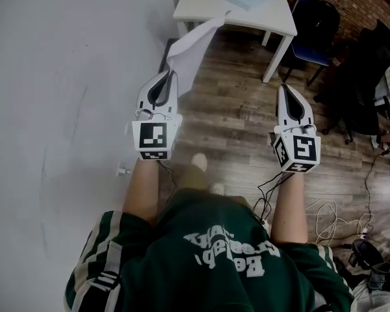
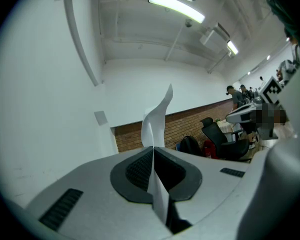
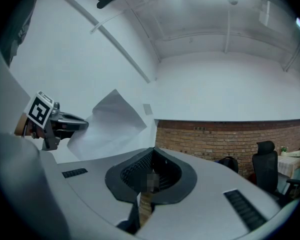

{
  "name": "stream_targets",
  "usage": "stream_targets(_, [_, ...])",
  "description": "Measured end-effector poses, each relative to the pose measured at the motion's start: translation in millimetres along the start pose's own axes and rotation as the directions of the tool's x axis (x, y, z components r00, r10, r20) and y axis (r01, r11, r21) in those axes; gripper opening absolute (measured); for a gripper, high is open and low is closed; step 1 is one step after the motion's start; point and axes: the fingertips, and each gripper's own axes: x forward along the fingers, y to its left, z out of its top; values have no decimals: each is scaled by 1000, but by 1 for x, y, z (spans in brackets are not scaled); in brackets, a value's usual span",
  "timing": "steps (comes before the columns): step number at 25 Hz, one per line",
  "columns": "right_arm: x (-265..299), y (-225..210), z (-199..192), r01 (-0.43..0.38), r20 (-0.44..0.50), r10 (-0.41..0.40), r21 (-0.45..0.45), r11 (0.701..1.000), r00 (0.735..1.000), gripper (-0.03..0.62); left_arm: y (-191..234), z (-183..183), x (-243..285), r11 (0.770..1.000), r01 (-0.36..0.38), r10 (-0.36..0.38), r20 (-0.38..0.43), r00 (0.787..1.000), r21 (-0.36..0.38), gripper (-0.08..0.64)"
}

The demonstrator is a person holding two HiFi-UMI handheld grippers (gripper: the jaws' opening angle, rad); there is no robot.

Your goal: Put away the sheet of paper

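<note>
Paper (image 1: 192, 49) edge in left gripper (image 1: 171, 75), midair

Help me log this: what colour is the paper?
The paper is white; the head view shows it best.

The sheet of paper (image 1: 192, 51) is white and plain, with no print that can be seen. It is not flat: it bends and twists a little along its length, and one corner at the far end curls over. It is in the air, above the wooden floor. Its near edge is pinched between the closed jaws of the left gripper (image 1: 171, 77), and the rest stands out forward and upward from the tips. In the left gripper view the sheet (image 2: 157, 119) shows edge-on as a thin strip, and in the right gripper view (image 3: 107, 124) its broad face shows.
</note>
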Motion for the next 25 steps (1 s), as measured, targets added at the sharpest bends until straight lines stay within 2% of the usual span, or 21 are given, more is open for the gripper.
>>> stream_targets(10, [59, -33, -17, 20, -12, -20, -4, 1000, 1000, -6, 10, -15, 72, 1000, 26, -26, -8, 1000, 3, 3])
stream_targets(25, [260, -100, -25, 95, -13, -96, -39, 995, 995, -6, 82, -35, 287, 995, 97, -96, 37, 995, -9, 3])
